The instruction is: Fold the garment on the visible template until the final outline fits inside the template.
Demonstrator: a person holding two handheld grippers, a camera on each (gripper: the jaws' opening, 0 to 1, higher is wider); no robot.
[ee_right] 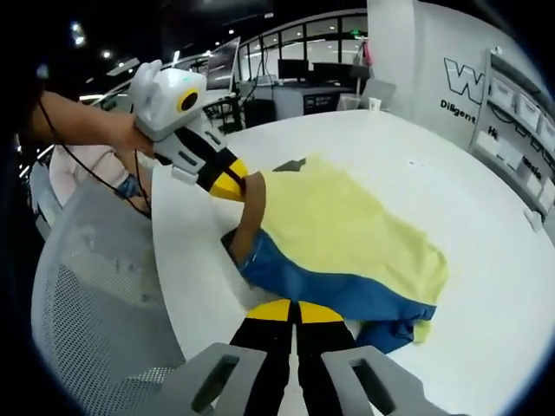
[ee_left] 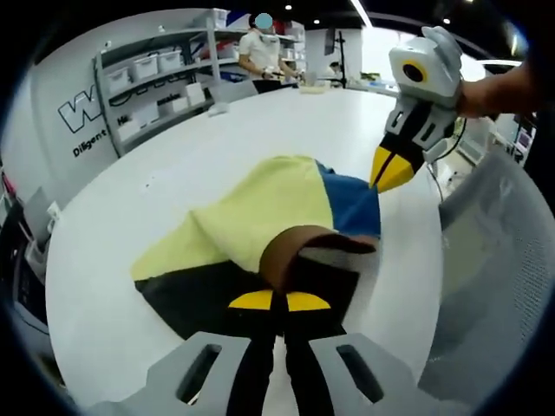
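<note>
A garment [ee_left: 260,217] with a yellow body, a blue band [ee_left: 347,204] and a brown strip [ee_left: 290,251] lies bunched on the white round table [ee_left: 130,173]. A black panel [ee_left: 186,299] shows under its near edge; I cannot tell if it is the template. My left gripper [ee_left: 277,301] is shut on the brown strip, which hangs from it [ee_right: 229,179]. My right gripper [ee_right: 295,310] is shut on the blue edge [ee_right: 329,290] of the garment [ee_right: 347,225], and its yellow tips [ee_left: 388,172] meet the blue cloth. A small dark corner [ee_right: 290,165] pokes out beyond the yellow cloth.
A grey mesh chair [ee_left: 494,260] stands against the table's edge beside the garment [ee_right: 95,286]. Shelves with white bins [ee_left: 156,87] line the far wall, and a person [ee_left: 260,52] stands behind the table. Bare tabletop [ee_right: 486,217] stretches past the garment.
</note>
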